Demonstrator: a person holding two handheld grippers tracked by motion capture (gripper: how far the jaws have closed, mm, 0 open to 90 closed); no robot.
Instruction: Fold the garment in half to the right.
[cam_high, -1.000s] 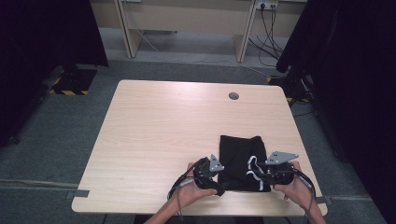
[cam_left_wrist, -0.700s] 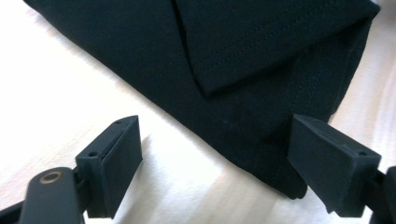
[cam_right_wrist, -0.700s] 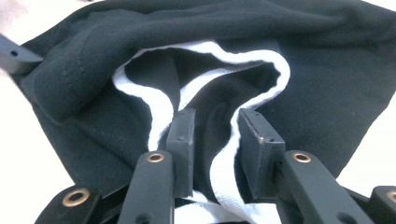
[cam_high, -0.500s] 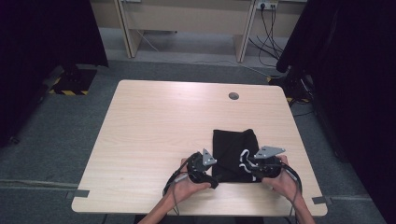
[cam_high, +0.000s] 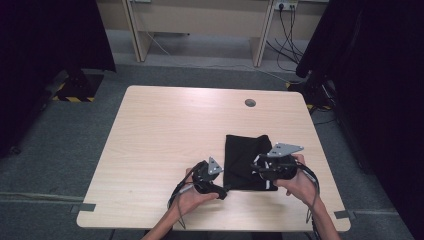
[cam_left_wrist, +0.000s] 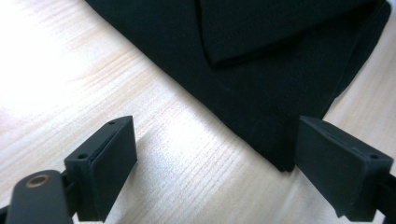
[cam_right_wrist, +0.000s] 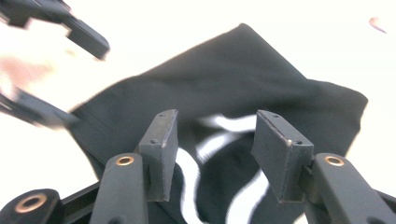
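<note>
Your left gripper (cam_high: 221, 192) lies low at the table's (cam_high: 165, 130) 6 o'clock edge, jaws spread and empty at the corner of the black cloth (cam_high: 245, 157), while your right gripper (cam_high: 260, 167) hovers over the cloth's right side. Its own view shows the white cord (cam_right_wrist: 187, 175) between jaws that have just been opening, gripping nothing. Since a second ago the cloth has shifted slightly left and your right hand has lifted.
</note>
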